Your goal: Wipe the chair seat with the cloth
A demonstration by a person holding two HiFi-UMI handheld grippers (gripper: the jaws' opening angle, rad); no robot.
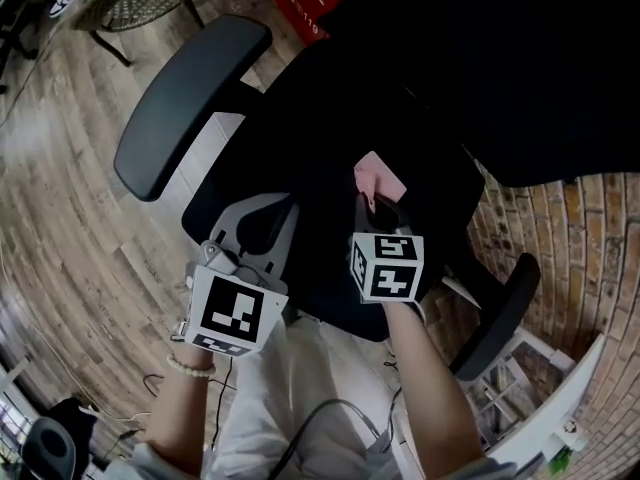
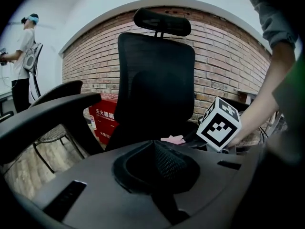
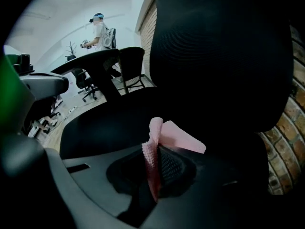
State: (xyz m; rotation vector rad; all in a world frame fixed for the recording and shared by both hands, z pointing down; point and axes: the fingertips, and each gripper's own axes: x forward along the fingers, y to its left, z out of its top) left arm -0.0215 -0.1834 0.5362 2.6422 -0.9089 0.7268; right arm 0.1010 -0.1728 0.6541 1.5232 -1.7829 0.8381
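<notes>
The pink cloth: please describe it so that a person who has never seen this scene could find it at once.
Find the black office chair in front of the brick wall and look at its seat. Over the seat, the right gripper is closed on a small pink cloth. It is the only pink thing there; the chair around it is black and grey.

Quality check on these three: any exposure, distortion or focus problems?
Head view: strong fisheye, the floor planks bow; the black seat is crushed near-featureless, only the pink cloth reads. Left gripper view: brick wall curves, dark vignette in the corners. Right gripper view: chair back underexposed, cloth in the right gripper reasonably sharp.
</notes>
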